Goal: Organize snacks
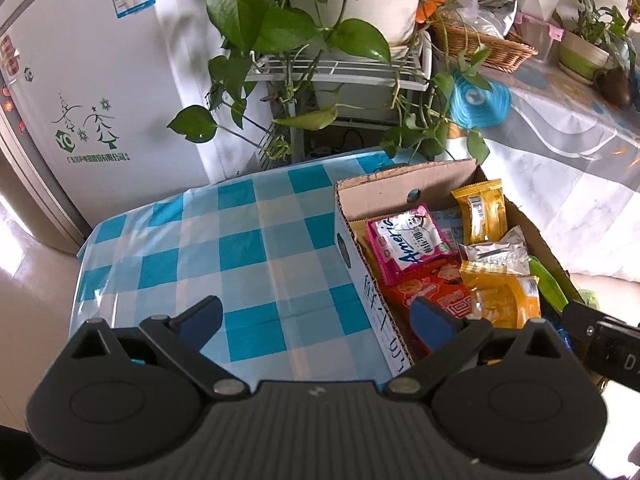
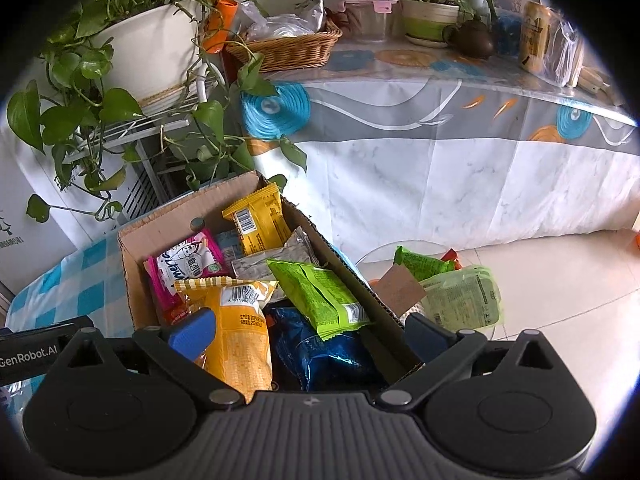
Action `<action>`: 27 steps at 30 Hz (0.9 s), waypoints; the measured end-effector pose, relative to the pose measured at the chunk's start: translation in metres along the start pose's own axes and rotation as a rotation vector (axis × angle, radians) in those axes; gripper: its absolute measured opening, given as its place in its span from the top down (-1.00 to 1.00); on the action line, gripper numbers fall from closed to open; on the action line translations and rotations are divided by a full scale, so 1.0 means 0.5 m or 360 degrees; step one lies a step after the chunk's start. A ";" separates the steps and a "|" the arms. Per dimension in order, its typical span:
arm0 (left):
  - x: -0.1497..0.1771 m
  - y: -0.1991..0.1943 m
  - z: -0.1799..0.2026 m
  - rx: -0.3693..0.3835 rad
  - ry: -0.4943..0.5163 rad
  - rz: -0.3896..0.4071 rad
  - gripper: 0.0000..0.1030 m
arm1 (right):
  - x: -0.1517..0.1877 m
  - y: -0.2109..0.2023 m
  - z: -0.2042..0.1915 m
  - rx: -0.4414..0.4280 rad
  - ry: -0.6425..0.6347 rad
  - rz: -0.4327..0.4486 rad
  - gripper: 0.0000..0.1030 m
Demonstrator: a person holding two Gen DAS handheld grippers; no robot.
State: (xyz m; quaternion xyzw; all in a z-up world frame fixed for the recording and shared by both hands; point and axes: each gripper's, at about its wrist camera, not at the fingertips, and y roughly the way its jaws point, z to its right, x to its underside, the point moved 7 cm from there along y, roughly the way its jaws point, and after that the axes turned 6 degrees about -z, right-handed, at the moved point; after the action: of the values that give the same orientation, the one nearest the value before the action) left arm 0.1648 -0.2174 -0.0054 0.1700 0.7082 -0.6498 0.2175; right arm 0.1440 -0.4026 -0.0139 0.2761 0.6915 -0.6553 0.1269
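A cardboard box [image 1: 404, 186] [image 2: 160, 232] stands on the blue-and-white checked tablecloth [image 1: 224, 240], packed with snack packets. Among them lie a pink packet [image 1: 408, 246] [image 2: 188, 268], an orange-yellow packet [image 2: 240, 332] [image 1: 504, 300], a bright green packet [image 2: 320, 296], a blue packet [image 2: 332, 352] and a yellow one [image 1: 480, 210] [image 2: 258, 220] leaning on the far wall. My left gripper [image 1: 316, 316] is open, straddling the box's left wall. My right gripper [image 2: 308, 332] is open wide above the box's near end, nothing pressed between its fingers. Two green packets [image 2: 460, 296] lie on a small glass table outside the box.
A potted vine on a white wire stand [image 1: 340, 68] crowds the far side of the box. A white fridge [image 1: 80, 80] stands at left. A long table [image 2: 440, 92] with a wicker basket [image 2: 288, 48], pots and a can runs behind. Pale tiled floor [image 2: 560, 272] lies at right.
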 end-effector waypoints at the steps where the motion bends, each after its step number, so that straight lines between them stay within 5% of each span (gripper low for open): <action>1: -0.001 -0.001 0.002 -0.0002 0.0008 0.0004 -0.94 | 0.000 0.001 -0.001 0.0003 -0.0006 -0.0002 -1.00; 27: -0.007 -0.016 0.025 -0.0045 0.0128 0.0048 -0.95 | -0.001 0.005 -0.014 -0.0014 -0.0051 -0.0013 -1.00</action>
State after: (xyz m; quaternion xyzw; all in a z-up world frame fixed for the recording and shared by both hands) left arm 0.1647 -0.2307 0.0027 0.2036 0.7228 -0.6291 0.2010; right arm 0.1473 -0.3960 -0.0151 0.2622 0.6933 -0.6572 0.1366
